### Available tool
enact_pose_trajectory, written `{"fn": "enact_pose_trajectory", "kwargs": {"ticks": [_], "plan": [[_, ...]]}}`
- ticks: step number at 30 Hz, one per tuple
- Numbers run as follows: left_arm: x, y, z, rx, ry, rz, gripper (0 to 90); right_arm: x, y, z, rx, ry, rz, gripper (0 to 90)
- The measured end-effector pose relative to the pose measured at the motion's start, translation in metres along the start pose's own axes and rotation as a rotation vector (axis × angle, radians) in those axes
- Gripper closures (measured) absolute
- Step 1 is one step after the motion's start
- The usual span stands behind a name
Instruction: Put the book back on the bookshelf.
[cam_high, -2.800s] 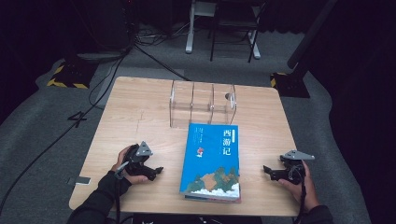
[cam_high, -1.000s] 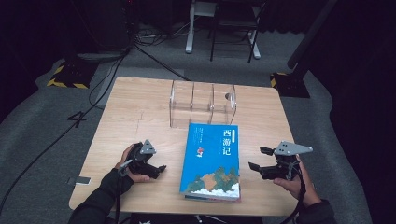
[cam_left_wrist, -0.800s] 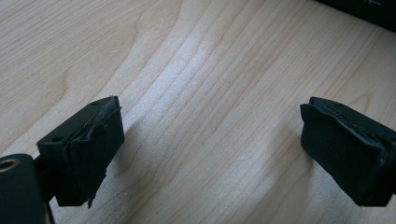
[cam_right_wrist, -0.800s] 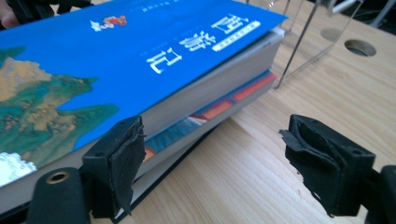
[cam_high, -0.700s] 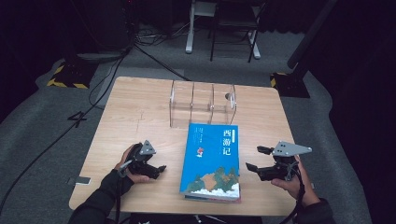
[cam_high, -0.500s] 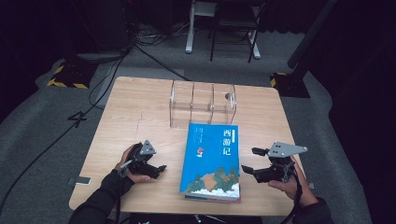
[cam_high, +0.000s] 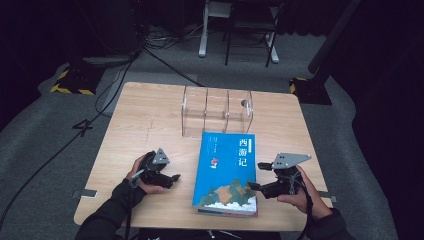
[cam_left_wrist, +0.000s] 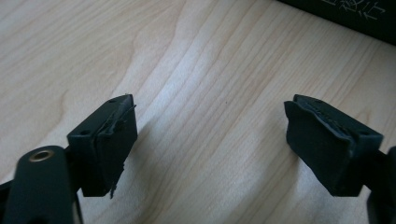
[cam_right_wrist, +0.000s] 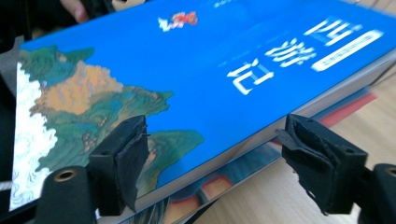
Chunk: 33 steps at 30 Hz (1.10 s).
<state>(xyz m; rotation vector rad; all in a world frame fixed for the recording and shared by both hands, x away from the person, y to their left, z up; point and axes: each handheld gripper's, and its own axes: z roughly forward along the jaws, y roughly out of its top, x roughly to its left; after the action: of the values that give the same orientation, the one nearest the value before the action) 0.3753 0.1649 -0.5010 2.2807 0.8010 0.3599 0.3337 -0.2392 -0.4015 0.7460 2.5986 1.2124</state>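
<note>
Book (cam_high: 229, 170) unmoved; right claw (cam_high: 254, 176) now at its edge, agape.

A second book (cam_right_wrist: 345, 106) (mostly hidden) lies under the blue book (cam_right_wrist: 196, 70).

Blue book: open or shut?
Shut. The blue book lies flat on the table, front cover up, on top of another book.
</note>
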Motion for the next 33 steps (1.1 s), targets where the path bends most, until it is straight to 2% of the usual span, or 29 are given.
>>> {"fn": "enact_pose_trajectory", "kwargs": {"ticks": [6, 8, 13, 17, 22, 27, 31, 33], "plan": [[-0.004, 0.016, 0.005, -0.014, -0.017, 0.018, 19.7, -0.01, -0.005, 0.008, 0.021, 0.058, 0.052, 20.2], [-0.006, 0.021, 0.006, -0.031, -0.008, 0.03, 20.5, -0.012, -0.005, 0.009, 0.023, 0.065, 0.053, 17.7], [-0.006, 0.032, 0.007, -0.049, -0.017, 0.023, 20.9, -0.017, -0.004, 0.013, 0.03, 0.101, 0.058, 15.0], [-0.004, 0.043, 0.007, -0.08, -0.014, 0.027, 23.4, -0.026, -0.004, 0.019, 0.036, 0.167, 0.064, 12.5], [-0.003, 0.051, 0.008, -0.109, -0.016, 0.03, 24.3, -0.029, -0.002, 0.021, 0.046, 0.175, 0.058, 9.9], [-0.003, 0.061, 0.013, -0.117, -0.028, 0.036, 23.7, -0.028, -0.001, 0.022, 0.048, 0.171, 0.049, 9.7], [-0.004, 0.066, 0.015, -0.138, -0.042, 0.02, 24.6, -0.028, -0.001, 0.022, 0.043, 0.171, 0.046, 9.8], [-0.007, 0.069, 0.017, -0.123, -0.032, 0.024, 25.7, -0.028, -0.001, 0.022, 0.041, 0.17, 0.041, 9.8]]}}
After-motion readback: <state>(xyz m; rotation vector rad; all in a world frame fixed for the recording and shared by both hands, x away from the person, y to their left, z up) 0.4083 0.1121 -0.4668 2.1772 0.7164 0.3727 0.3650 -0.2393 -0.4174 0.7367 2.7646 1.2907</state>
